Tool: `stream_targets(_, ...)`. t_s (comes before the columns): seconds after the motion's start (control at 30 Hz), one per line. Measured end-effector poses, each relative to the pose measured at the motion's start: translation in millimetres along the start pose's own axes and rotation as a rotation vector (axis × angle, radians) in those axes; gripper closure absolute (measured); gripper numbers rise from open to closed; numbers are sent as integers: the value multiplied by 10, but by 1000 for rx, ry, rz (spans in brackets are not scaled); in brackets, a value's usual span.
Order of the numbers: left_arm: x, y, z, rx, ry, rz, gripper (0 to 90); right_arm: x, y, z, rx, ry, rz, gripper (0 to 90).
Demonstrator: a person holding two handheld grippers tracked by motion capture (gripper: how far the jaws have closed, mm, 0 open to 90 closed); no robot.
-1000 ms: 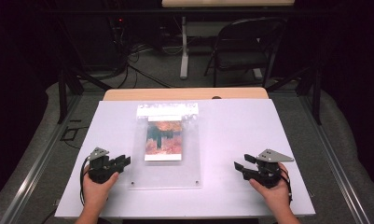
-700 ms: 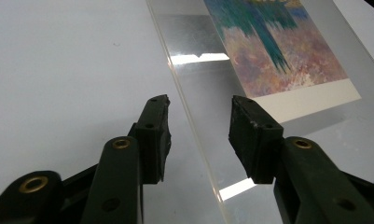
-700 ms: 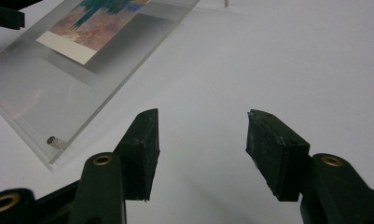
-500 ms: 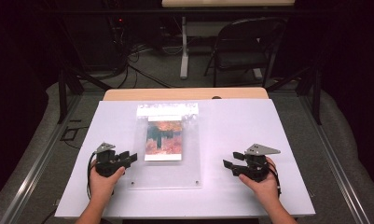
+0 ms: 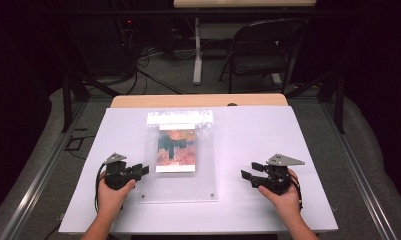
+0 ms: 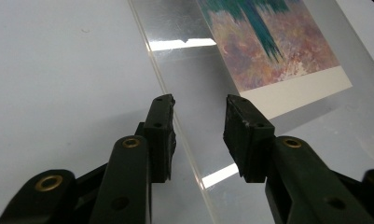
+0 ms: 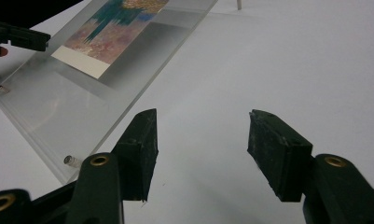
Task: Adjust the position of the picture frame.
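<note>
A clear sheet [image 5: 180, 165] lay flat on the white bench [image 5: 268, 135], a bit left of the middle of the high view. A picture [image 5: 176, 148] lay inside it. The left tool [image 5: 138, 171] sat at the sheet's left edge, jaws apart, one on each side of that edge. The right tool [image 5: 250, 170] sat at the lower right, well apart from the sheet, jaws wide and holding nothing.
</note>
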State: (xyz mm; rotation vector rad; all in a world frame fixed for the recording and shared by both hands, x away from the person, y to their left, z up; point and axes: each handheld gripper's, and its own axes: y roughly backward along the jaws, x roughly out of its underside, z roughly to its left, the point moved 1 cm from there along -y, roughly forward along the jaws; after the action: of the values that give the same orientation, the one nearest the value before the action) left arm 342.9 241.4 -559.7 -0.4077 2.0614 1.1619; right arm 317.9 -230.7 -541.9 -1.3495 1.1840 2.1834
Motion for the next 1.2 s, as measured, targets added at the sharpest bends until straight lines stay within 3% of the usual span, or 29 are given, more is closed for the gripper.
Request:
stream_targets(0.17, 16, -19, -77, 28, -16, 12, 684, 11, 5, -20, 0, -15, -6, 423)
stream_targets(0.4, 54, -82, -311, 87, -76, 49, 734, 25, 27, -36, -8, -21, -3, 423)
stream_targets(0.7, 78, -180, -502, 145, -81, 62, 754, 32, 21, -41, -13, -36, -5, 423)
stream_targets(0.83, 66, -296, -692, 196, -109, 85, 759, 29, 21, -45, -11, -36, -7, 423)
stream_targets(0.97, 47, -389, -818, 219, -125, 93, 765, 30, 24, -53, -6, -37, -11, 423)
stream_targets(1.0, 24, -448, -906, 247, -136, 96, 812, 30, 26, -55, -6, -41, -13, 423)
stream_targets(1.1, -14, -544, -1057, 255, -181, 111, 830, 30, 37, -68, -3, -44, -10, 423)
stream_targets(1.2, -34, -644, -1158, 281, -191, 114, 835, 36, 38, -80, 2, -48, -18, 423)
